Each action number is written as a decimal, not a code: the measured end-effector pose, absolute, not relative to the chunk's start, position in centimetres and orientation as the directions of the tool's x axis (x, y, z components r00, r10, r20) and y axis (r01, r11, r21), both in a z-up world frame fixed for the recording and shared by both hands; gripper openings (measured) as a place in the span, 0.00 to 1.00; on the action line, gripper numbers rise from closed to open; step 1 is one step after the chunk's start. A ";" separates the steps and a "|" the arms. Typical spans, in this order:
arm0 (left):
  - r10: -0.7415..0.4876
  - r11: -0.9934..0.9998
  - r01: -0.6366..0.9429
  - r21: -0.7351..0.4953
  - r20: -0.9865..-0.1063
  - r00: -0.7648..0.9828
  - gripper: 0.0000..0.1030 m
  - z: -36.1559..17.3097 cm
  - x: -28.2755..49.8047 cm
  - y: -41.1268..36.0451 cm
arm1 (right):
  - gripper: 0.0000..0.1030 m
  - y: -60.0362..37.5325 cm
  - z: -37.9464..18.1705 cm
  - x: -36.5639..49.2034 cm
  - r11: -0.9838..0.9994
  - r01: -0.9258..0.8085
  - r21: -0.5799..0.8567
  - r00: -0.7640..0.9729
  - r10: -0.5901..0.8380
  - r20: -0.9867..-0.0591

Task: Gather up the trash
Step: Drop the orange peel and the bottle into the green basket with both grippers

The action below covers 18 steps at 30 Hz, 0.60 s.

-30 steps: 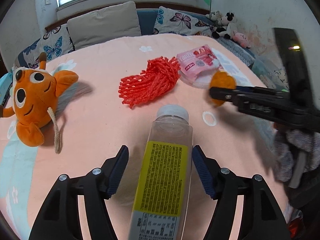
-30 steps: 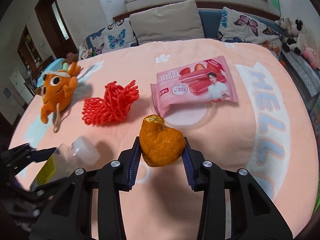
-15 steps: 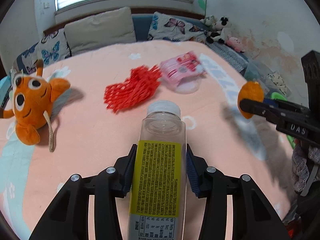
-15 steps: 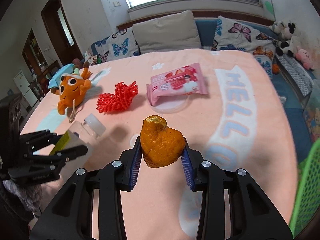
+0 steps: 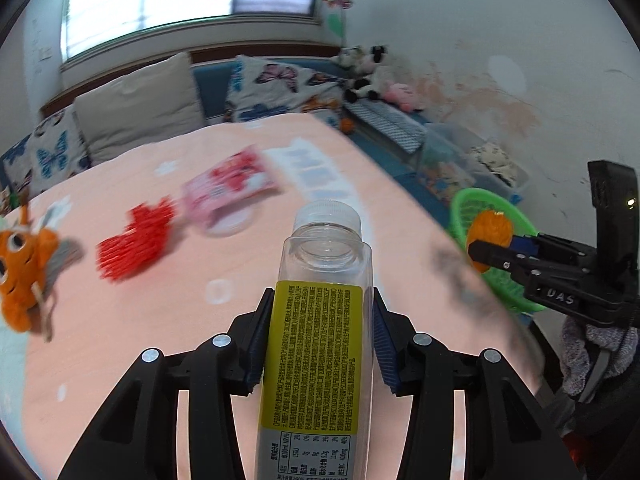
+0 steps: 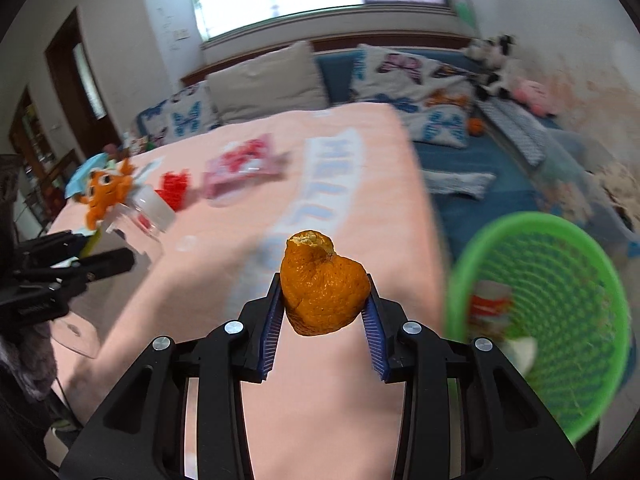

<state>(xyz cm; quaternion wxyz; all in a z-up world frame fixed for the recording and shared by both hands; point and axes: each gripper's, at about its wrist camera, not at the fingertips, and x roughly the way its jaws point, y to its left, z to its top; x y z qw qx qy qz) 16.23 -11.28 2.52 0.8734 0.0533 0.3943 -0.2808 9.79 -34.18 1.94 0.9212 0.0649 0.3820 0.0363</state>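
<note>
My left gripper (image 5: 318,334) is shut on a clear plastic bottle (image 5: 320,312) with a yellow label and white cap, held above the pink bed cover. My right gripper (image 6: 324,320) is shut on an orange peel (image 6: 322,286), held near the bed's right edge beside a green mesh basket (image 6: 560,312). In the left wrist view the right gripper (image 5: 486,254) with the peel (image 5: 490,230) is in front of the basket (image 5: 476,204). A red foam net (image 5: 136,236) and a pink snack wrapper (image 5: 230,184) lie on the bed.
An orange plush toy (image 5: 24,256) lies at the bed's left. Pillows (image 5: 136,116) and soft toys (image 5: 368,68) line the far side. The basket holds some trash (image 6: 490,300). A blue mat (image 6: 480,200) covers the floor right of the bed.
Both grippers have swung right with their loads, away from the bed's middle. The green basket has come into view beside the right gripper. The left gripper had closed on the bottle earlier.
</note>
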 end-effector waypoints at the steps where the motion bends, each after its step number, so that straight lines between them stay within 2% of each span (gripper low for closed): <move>1: -0.457 0.830 0.542 -0.133 -0.718 0.525 0.43 2.6 16.1 -12.1 | 0.37 -35.4 1.9 9.3 0.990 0.002 0.142 0.706 0.099 -0.701; 11: -0.541 0.742 0.653 -0.149 -0.708 0.453 0.43 3.6 14.9 -23.0 | 0.40 -45.3 0.0 6.4 0.978 0.188 0.092 0.668 -0.059 -0.741; 18: -0.568 0.698 0.701 -0.150 -0.712 0.413 0.43 3.6 14.5 -29.4 | 0.53 -50.0 -1.3 4.3 0.956 0.269 0.115 0.659 -0.096 -0.746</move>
